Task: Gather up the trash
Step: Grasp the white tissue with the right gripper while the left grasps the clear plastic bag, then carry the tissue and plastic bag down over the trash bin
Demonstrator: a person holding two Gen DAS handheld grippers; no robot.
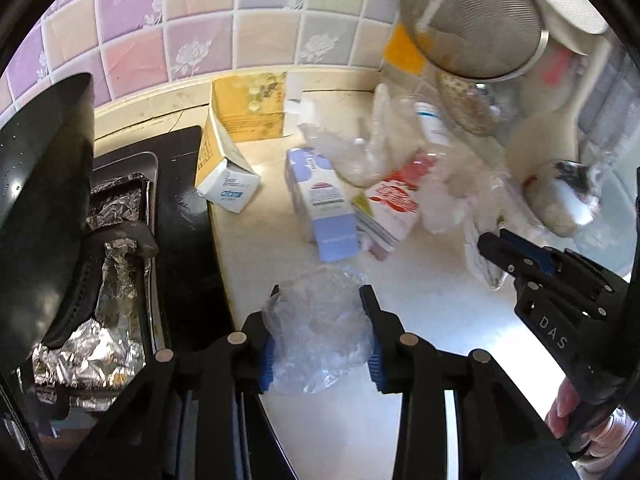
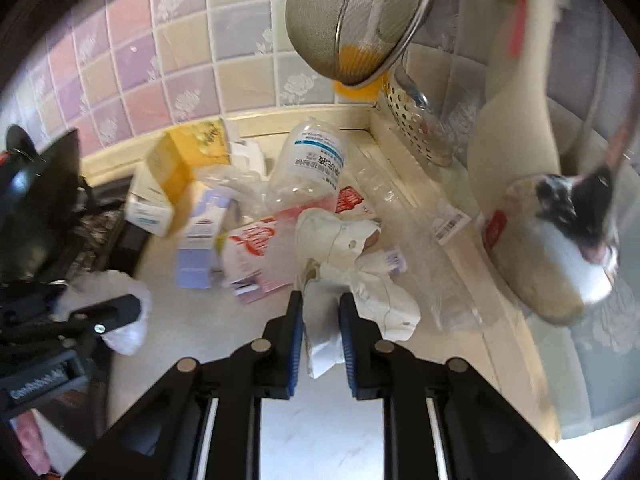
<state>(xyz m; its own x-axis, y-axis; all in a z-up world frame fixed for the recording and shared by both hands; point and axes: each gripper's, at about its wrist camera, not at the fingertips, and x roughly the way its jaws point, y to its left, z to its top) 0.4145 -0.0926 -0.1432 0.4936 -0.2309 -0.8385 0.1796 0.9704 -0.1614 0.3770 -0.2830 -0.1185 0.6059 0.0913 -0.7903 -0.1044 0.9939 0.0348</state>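
Observation:
My left gripper (image 1: 320, 312) is shut on a crumpled clear plastic wrapper (image 1: 320, 340), held above the counter edge; it also shows in the right wrist view (image 2: 120, 312). My right gripper (image 2: 320, 320) is shut on a crumpled white paper wrapper (image 2: 352, 264); the gripper also shows in the left wrist view (image 1: 492, 244). More trash lies on the counter: a yellow carton (image 1: 236, 136), a blue-white box (image 1: 324, 204), a red-white packet (image 2: 256, 248), and an empty clear bottle (image 2: 312, 164).
A stove with foil lining (image 1: 112, 264) and a black pan (image 1: 40, 184) sits at the left. A metal strainer (image 2: 360, 16) hangs above the corner. A cream bottle (image 2: 516, 112) and a spoon (image 2: 560, 240) stand at the right. Tiled wall behind.

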